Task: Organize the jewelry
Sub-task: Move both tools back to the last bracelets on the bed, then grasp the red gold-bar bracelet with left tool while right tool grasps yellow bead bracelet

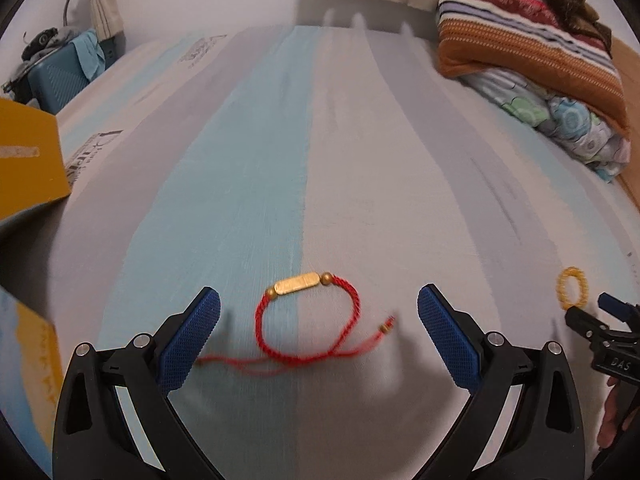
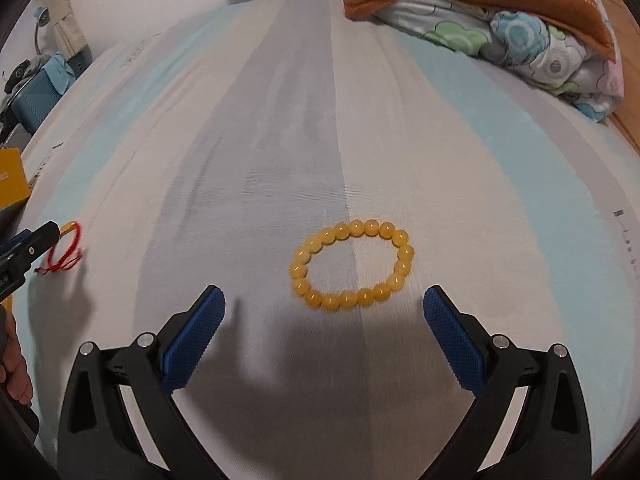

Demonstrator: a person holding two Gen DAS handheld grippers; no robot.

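A red cord bracelet point(image 1: 308, 320) with a gold bar lies flat on the striped bed sheet, just ahead of and between the fingers of my left gripper point(image 1: 319, 308), which is open and empty. It shows small at the left edge of the right wrist view point(image 2: 66, 254). A yellow bead bracelet point(image 2: 352, 265) lies flat on the sheet just ahead of my right gripper point(image 2: 324, 307), which is open and empty. The bead bracelet also shows at the right of the left wrist view point(image 1: 573, 288), with the right gripper's tip point(image 1: 588, 320) beside it.
A yellow box point(image 1: 28, 156) stands at the left on the bed; its edge shows in the right wrist view point(image 2: 12, 178). Folded blankets and a striped pillow point(image 1: 532, 48) are piled at the far right. A blue suitcase point(image 1: 56, 76) stands beyond the bed's left edge.
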